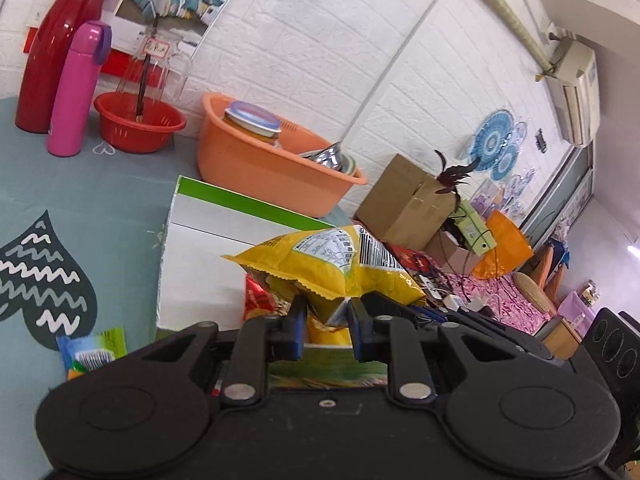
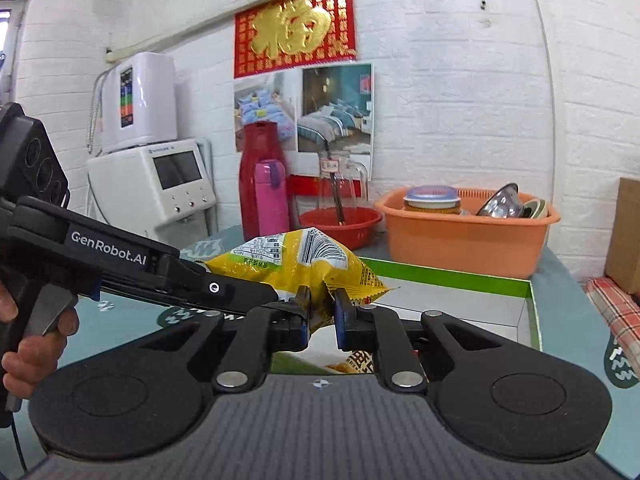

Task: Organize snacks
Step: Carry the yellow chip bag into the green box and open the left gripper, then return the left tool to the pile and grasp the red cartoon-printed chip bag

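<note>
- Centrally, a puffy yellow foil snack bag (image 1: pixel 332 264) with a barcode and a crimped seam hangs in the air above an open white cardboard box with a green rim (image 1: pixel 208 216).
- Each claw pinches the bag's lower crimped edge: the left claw (image 1: pixel 326 320) and the right claw (image 2: pixel 322 314) are both pressed tight on the foil.
- Judging by its look, the bag is light, soft and crinkly, slippery in the middle; the flat sealed seam is the safest hold, since squeezing the belly could crush the contents.
- More snack packets lie inside the box, and a small blue-green sachet (image 1: pixel 94 350) rests on the counter.
- Beneath is a counter with a teal cloth printed with hearts (image 1: pixel 80 184).
- Behind stand an orange plastic basin (image 2: pixel 468 236), a red bowl (image 2: pixel 340 222), a pink flask (image 2: pixel 272 196) and a white brick wall (image 2: pixel 460 100).
</note>
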Demonstrator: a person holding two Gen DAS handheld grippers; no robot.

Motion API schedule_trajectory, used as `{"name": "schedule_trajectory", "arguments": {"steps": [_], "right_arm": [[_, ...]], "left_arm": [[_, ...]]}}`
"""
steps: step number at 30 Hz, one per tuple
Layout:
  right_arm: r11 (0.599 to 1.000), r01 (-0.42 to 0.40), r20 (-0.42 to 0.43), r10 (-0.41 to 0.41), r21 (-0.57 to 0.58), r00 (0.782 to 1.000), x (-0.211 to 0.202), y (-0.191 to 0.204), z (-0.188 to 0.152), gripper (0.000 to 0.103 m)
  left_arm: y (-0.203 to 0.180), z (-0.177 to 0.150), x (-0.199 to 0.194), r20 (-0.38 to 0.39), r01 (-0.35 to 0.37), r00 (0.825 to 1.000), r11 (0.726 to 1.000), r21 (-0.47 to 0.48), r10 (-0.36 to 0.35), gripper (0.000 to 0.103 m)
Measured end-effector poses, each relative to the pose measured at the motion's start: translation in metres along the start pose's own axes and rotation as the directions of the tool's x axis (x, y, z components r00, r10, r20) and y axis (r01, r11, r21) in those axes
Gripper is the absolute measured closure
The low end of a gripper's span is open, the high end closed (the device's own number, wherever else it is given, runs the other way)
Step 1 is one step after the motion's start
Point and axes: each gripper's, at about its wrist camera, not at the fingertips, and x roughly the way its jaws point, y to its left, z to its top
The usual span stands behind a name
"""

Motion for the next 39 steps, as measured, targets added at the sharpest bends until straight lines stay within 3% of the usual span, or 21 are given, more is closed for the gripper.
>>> {"name": "schedule_trajectory", "arguments": {"steps": [10, 11, 12, 13, 14, 16, 20, 39], "right_arm": [[1.000, 0.010, -0.072, -0.008, 0.029, 0.997, 0.048, -0.017, -0.009, 0.078], [1.000, 0.010, -0.084, -0.007, 0.029, 0.996, 0.051, -0.018, -0.010, 0.074], [0.999, 0.010, -0.095, -0.007, 0.031, 0.995, 0.054, -0.018, -0.012, 0.064], [0.999, 0.015, -0.096, -0.012, 0.035, 0.995, 0.055, -0.019, -0.013, 0.051], [0.999, 0.023, -0.093, -0.019, 0.039, 0.995, 0.055, -0.020, -0.014, 0.043], [0.996, 0.076, -0.095, -0.071, 0.050, 0.993, 0.054, -0.020, -0.013, 0.000], [0.998, 0.038, -0.090, -0.033, 0.054, 0.995, 0.049, -0.020, -0.014, 0.000], [0.999, 0.028, -0.007, -0.028, -0.023, 1.000, 0.000, 0.014, 0.002, 0.000]], "left_arm": [[0.031, 0.017, 0.042, -0.062, -0.054, 0.997, 0.999, -0.009, 0.053, 0.075], [0.033, 0.018, 0.044, -0.065, -0.061, 0.996, 0.998, -0.004, 0.061, 0.061], [0.034, 0.018, 0.045, -0.067, -0.077, 0.995, 0.997, -0.002, 0.076, 0.022], [0.035, 0.017, 0.046, -0.059, -0.094, 0.994, 0.996, -0.004, 0.093, 0.003], [0.036, 0.016, 0.044, -0.042, -0.110, 0.993, 0.994, -0.006, 0.110, 0.000], [0.038, 0.015, 0.038, -0.002, -0.131, 0.991, 0.991, -0.007, 0.131, 0.000], [0.039, 0.015, 0.030, 0.022, -0.152, 0.988, 0.988, -0.023, 0.152, 0.000], [0.003, 0.002, -0.023, 0.083, -0.164, 0.983, 0.986, 0.011, 0.163, 0.000]]}}
